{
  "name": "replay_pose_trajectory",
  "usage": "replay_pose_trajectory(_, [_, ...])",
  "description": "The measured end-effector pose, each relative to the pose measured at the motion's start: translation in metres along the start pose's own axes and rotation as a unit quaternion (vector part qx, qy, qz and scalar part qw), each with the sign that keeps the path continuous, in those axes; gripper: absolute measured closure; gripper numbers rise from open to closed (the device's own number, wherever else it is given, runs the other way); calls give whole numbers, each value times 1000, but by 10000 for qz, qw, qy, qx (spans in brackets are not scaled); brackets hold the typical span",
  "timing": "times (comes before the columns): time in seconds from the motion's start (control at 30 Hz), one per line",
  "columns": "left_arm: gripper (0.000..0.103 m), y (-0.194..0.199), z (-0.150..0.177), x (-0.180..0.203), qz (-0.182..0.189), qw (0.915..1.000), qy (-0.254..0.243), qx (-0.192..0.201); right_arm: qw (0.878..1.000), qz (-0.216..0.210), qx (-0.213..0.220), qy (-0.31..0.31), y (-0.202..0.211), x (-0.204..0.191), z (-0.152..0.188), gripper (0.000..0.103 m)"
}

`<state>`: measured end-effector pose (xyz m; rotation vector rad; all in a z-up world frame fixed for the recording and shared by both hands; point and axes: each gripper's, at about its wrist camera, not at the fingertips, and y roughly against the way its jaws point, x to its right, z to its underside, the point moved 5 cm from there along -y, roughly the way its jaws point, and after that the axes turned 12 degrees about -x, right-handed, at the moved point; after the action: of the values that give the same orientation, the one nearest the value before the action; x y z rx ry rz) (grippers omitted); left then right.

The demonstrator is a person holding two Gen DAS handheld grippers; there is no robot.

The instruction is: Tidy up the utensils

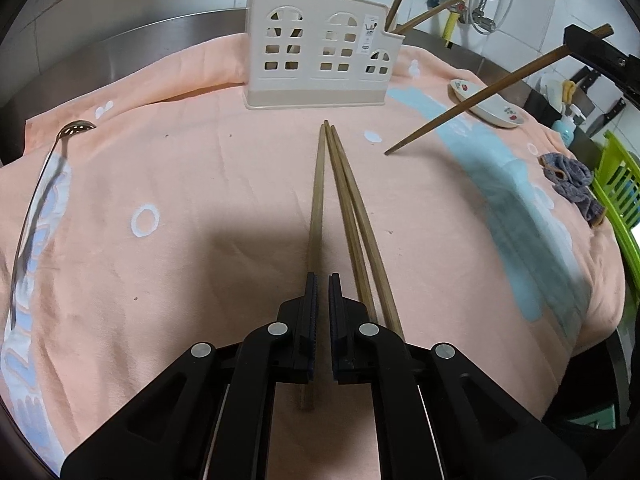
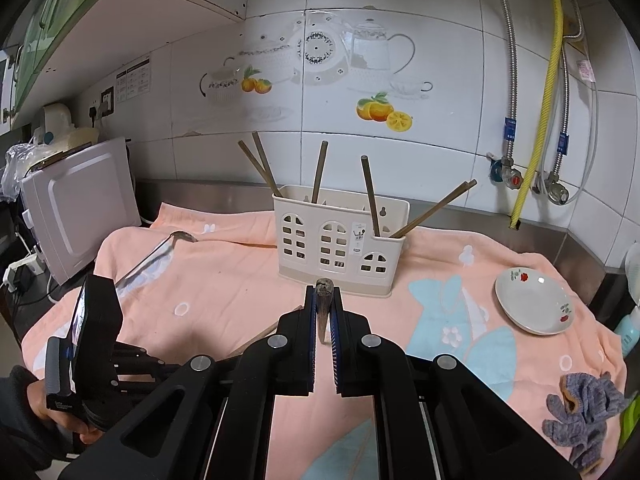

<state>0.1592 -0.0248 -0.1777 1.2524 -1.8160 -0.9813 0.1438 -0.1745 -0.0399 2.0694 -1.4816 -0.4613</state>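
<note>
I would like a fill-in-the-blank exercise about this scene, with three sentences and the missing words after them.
1. The right gripper is shut on one ____, seen end-on in its own view.
2. The cream utensil holder already has ____ chopsticks standing in it.
3. Three loose chopsticks lie on the peach towel in front of the ____ gripper.

Missing words: chopstick; five; left
</note>
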Motion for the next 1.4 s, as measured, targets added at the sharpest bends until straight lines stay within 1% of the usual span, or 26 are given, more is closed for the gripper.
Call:
replay_pose_trajectory(0.07, [95, 0, 0, -1, -15, 10000, -9, -3, 10000, -3, 3, -6, 0, 0, 0, 96])
replay_pose_trajectory(0.13, [69, -3, 1, -2, -111, 9999, -1, -35, 10000, -2, -4, -7, 0, 0, 0, 96])
replay_pose_trajectory(0.2, [69, -6, 3, -1, -70, 9999, -4, -74, 10000, -8, -4, -19, -1, 1, 0, 96])
replay_pose_trajectory(0.3, [71, -6, 4, -1, -119, 9999, -32, -44, 10000, -8, -14, -15, -2, 0, 0, 97])
replay_pose_trajectory(0.33, [77, -6, 4, -1, -148, 9999, -14, -49, 10000, -5, -12, -10, -2, 0, 0, 96])
replay_pose_trajectory(0.37, [80, -6, 4, -2, -175, 9998, -4, -53, 10000, -7, -12, -10, -2, 0, 0, 96])
replay_pose_trajectory(0.43, [90, -6, 3, -5, -234, 9997, 31, -60, 10000, -3, -13, -10, -2, 0, 1, 96])
replay_pose_trajectory(0.47, [91, -6, 3, -6, -270, 9996, 32, -64, 10000, -6, -15, -16, -2, 0, 0, 96])
replay_pose_trajectory(0.53, [93, -7, 4, -3, -440, 9990, -66, -63, 10000, -2, -14, -9, -2, 0, 0, 96])
replay_pose_trajectory(0.6, [94, -9, 5, 5, -759, 9964, -374, -67, 10000, -5, -16, -9, -2, 0, 0, 96])
replay_pose_trajectory(0.63, [95, -10, 5, 8, -779, 9959, -455, -86, 10000, -5, -17, -5, -2, 0, 0, 96])
replay_pose_trajectory(0.77, [95, -9, 2, 6, -586, 9972, -426, -175, 10000, 3, -18, 7, -3, 0, -1, 96])
replay_pose_trajectory(0.87, [97, -5, 1, 2, -522, 9979, -368, -141, 10000, -3, -13, -4, -2, 2, -2, 96])
replay_pose_trajectory(0.93, [97, 2, -2, 2, -415, 9987, -304, -39, 10000, 30, 8, 19, -1, 3, -5, 96])
replay_pose_trajectory(1.07, [97, 27, -13, -2, -258, 9990, -226, 292, 9998, 107, 109, 87, 5, 6, -14, 97])
replay_pose_trajectory(1.2, [97, 59, -33, -3, -111, 9974, -234, 671, 9996, 143, 181, 141, 8, 12, -27, 97])
replay_pose_trajectory(1.4, [97, 94, -66, 0, -164, 9933, -404, 1069, 9993, 240, 219, 207, 9, 24, -50, 97])
